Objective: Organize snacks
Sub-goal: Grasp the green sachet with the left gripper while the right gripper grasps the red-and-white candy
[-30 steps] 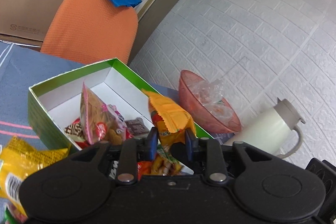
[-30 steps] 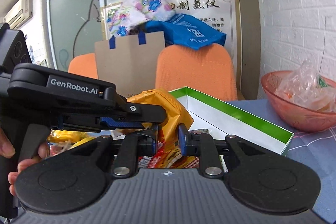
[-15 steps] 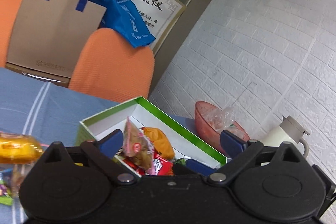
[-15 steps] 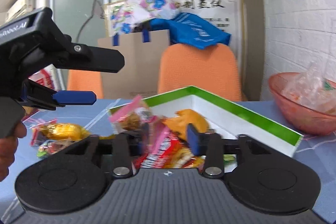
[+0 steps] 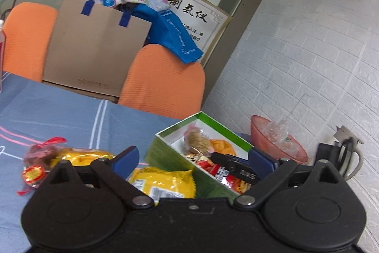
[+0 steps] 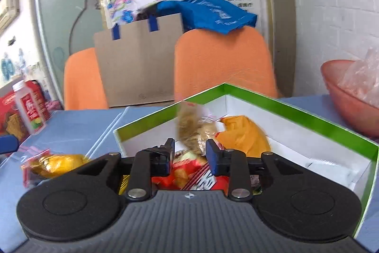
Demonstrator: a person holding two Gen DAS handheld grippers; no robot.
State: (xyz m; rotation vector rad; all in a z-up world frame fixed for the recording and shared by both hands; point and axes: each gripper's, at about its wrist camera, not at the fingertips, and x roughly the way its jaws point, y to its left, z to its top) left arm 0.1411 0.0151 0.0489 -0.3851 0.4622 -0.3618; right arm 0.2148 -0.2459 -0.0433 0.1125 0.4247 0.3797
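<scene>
Left gripper (image 5: pixel 193 159): fingers spread wide with nothing between them, held above the table edge of the box; judged ready for the next loose packet.
Yellow snack bag (image 5: pixel 163 182): lies on the table just below and between the left fingers, against the box's outer green wall; probably the next pick.
Gold-wrapped snack (image 5: pixel 83 155): on the blue tablecloth (image 5: pixel 59 115) just beyond the left-hand finger, beside a small red-tied packet (image 5: pixel 39 155).
Green-rimmed box (image 6: pixel 296 108): open-topped and white inside, ahead of both pairs of fingers; the collecting place for the snacks.
Right gripper (image 6: pixel 190 155): fingers part-open and gripping nothing, poised low over the near end of the box, directly above a red snack packet (image 6: pixel 189 172).
Clear bag of brown snacks (image 6: pixel 191 129): stands tilted inside the box just past the right fingertips, blurred; propped by neighbouring packets.
Orange packet (image 6: pixel 244 134): inside the box, beyond the right-hand finger.
Red bowl (image 6: pixel 348 99): well to the right of the box, holding clear plastic wrap; not involved.
Progress: several snacks boxed, at least three loose on the table.
</scene>
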